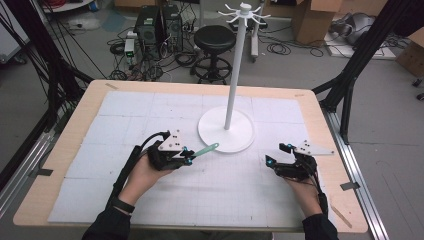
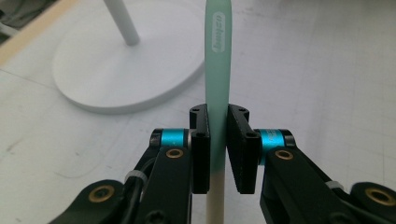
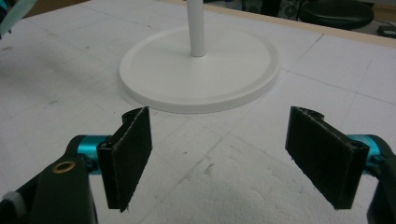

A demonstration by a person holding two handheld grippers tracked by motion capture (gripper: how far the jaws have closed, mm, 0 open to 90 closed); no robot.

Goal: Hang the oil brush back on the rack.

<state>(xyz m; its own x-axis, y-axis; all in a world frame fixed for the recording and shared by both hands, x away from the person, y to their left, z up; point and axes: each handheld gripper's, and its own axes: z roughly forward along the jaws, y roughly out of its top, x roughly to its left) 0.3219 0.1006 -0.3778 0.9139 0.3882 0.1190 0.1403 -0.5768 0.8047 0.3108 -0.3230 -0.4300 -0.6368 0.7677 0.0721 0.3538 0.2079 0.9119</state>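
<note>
My left gripper (image 1: pixel 189 156) is shut on a mint-green utensil handle (image 1: pixel 205 149), which sticks out toward the white stand's round base (image 1: pixel 242 140). In the left gripper view the handle (image 2: pixel 217 60) runs straight up between the two black pads (image 2: pixel 238 147), turning cream-white below them. The handle is lifted off the mat. The stand's white pole (image 1: pixel 235 70) rises to a ring of hooks (image 1: pixel 244 12). My right gripper (image 1: pixel 274 155) hovers at the right of the mat, open, with nothing between its pads (image 3: pixel 130 151); the base (image 3: pixel 154 70) lies just ahead of it.
A white foam mat (image 1: pixel 150 110) covers the wooden table (image 1: pixel 60 165). Beyond the far edge stand a black stool (image 1: pixel 214 40), computer cases (image 1: pixel 157 25) and tangled cables. Black frame legs (image 1: pixel 350 75) flank the table's right side.
</note>
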